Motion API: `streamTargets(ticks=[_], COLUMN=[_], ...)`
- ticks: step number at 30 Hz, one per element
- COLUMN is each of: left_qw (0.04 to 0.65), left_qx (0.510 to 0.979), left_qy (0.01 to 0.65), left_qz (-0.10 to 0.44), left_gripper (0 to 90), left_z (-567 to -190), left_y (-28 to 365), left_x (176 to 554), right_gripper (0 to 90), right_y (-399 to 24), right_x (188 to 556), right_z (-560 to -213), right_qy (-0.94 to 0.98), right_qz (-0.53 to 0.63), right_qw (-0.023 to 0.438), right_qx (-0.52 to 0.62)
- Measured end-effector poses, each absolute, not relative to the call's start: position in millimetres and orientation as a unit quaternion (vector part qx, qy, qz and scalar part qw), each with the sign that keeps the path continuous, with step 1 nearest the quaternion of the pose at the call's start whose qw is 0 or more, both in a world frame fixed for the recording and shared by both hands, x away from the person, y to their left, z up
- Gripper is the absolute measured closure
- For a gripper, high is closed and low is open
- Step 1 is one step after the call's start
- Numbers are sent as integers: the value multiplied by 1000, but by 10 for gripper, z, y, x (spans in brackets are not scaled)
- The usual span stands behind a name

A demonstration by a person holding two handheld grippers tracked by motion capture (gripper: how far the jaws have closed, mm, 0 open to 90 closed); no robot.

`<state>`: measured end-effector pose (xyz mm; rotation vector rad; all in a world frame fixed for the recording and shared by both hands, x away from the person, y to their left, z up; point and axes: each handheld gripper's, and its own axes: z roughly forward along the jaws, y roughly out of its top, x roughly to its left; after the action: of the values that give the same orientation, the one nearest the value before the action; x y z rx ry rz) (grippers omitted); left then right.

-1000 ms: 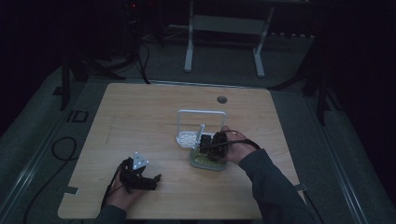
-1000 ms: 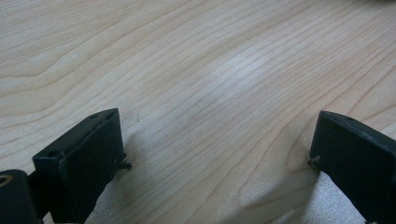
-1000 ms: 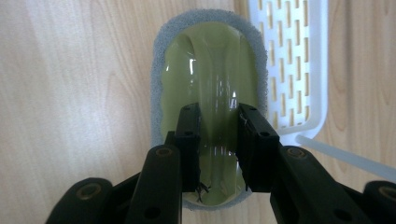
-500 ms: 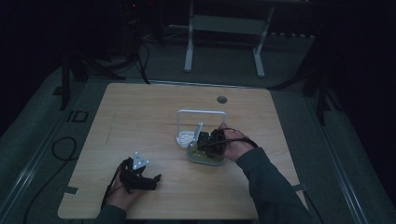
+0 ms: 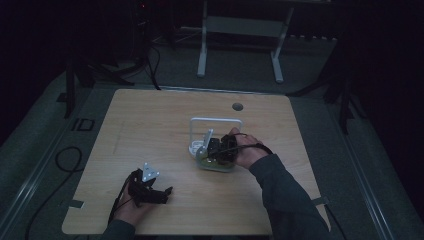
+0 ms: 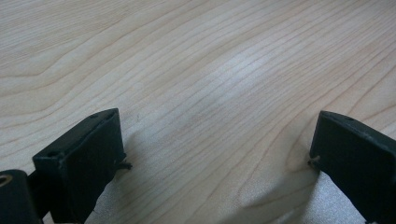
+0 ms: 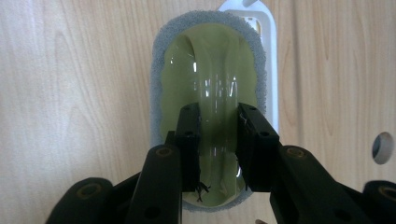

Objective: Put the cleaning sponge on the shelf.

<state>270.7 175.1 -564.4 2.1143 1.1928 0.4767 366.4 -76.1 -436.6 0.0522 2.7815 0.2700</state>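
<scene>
Right gripper clamped on translucent green ridge handle of grey oval sponge, now shifted slightly toward worktop's middle beside white wire rack. Left gripper unmoved near front-left corner, jaws apart.

table: pale matt wood | sponge: rough grey foam | handle: glossy green plastic

White holder mostly hidden behind sponge; hole edge-cropped.
</scene>
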Motion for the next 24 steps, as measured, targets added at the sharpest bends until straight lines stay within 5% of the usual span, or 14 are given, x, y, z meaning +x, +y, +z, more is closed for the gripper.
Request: streamTargets(ticks=[24], left_qw=[328], left_qx=[808], left_qy=[455], left_qz=[181], left_gripper=[29], left_z=[-5644], left_y=[1749], left_x=[2710], right_gripper=[715], right_y=[-705], right_x=[3807], right_z=[-4391], right_qy=[977], right_qz=[92], right_qw=[193], right_qx=[-7])
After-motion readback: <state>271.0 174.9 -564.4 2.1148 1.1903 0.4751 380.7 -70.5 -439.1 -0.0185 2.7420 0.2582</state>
